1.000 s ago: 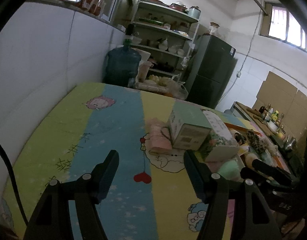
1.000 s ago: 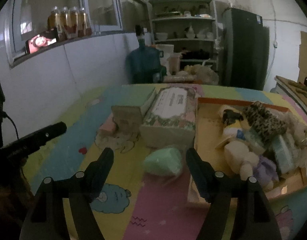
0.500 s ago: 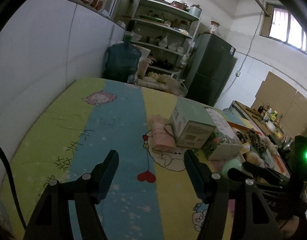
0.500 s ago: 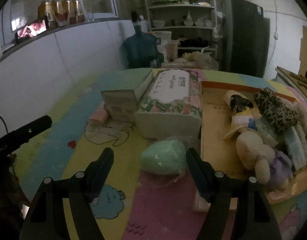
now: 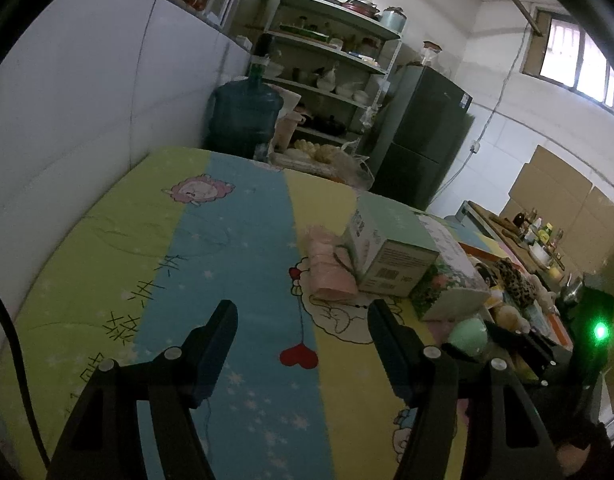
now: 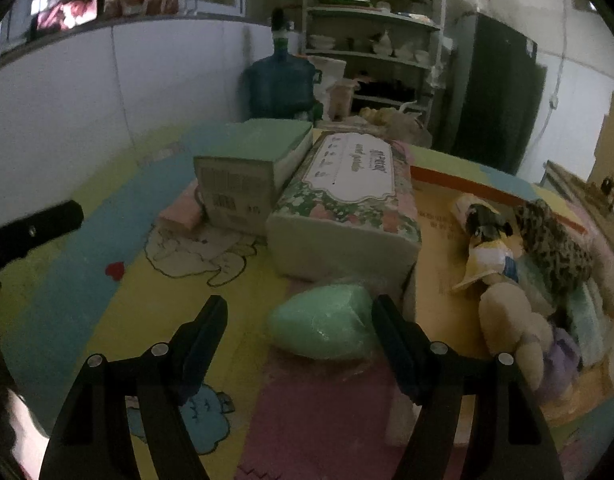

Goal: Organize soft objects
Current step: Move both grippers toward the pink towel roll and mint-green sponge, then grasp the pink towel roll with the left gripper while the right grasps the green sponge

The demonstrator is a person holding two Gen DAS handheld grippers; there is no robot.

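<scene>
A soft green lump in clear wrap [image 6: 327, 326] lies on the mat just ahead of my right gripper [image 6: 299, 316], which is open with the lump between its fingertips and nearer the right finger. The lump also shows in the left wrist view [image 5: 469, 334]. An orange tray [image 6: 439, 216] on the right holds several plush toys, among them a beige one [image 6: 507, 320] and a leopard-print one [image 6: 555, 240]. A folded pink cloth [image 5: 331, 268] lies ahead of my left gripper [image 5: 303, 316], which is open and empty above the mat.
A floral tissue pack [image 6: 347, 204] and a green-topped box [image 6: 247, 176] stand mid-mat between the cloth and the tray. A white wall [image 5: 87, 120] runs along the left. A water jug [image 5: 243, 116], shelves and a dark fridge [image 5: 423, 152] stand beyond the far edge.
My right gripper has moved forward and down toward the green lump, which now sits between its fingertips. My left gripper has tilted slightly, staying open.
</scene>
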